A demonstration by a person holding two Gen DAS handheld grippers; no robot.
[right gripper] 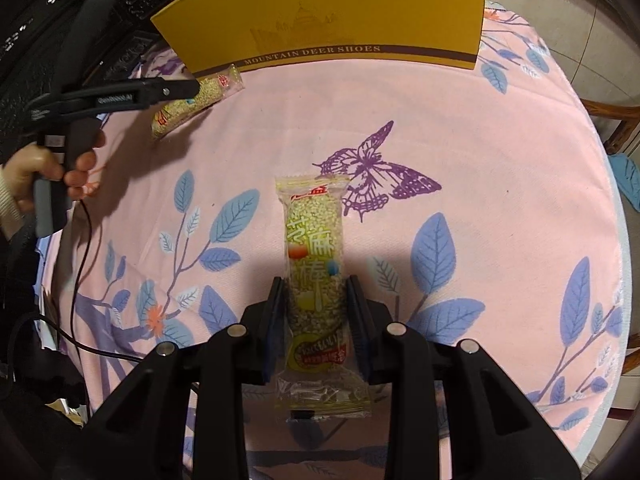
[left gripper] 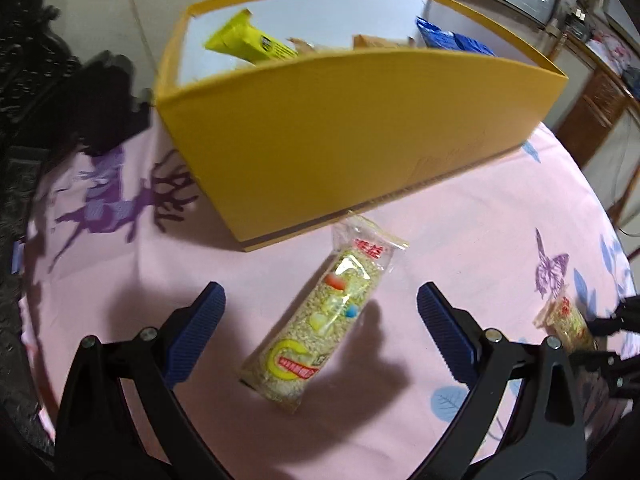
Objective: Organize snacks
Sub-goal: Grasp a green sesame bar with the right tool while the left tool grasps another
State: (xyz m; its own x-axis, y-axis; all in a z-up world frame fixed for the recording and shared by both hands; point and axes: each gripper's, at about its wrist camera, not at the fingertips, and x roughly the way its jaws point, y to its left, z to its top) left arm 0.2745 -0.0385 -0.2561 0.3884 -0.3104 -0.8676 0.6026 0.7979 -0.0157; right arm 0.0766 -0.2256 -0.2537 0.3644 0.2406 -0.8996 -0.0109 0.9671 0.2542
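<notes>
Left wrist view: left gripper [left gripper: 320,312] spread wide above a bar [left gripper: 320,316] at lower centre, its long axis diagonal toward the box [left gripper: 360,140]. Right wrist view: right gripper [right gripper: 316,300] clamps a second bar [right gripper: 316,280], pointing up-frame at the box.

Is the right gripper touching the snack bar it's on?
Touching. The right wrist view shows the right gripper with both pads pressed against the sides of the snack bar, no gap on either side.

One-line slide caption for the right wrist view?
Right tool shut on a sesame snack bar above the pink tablecloth.
</notes>
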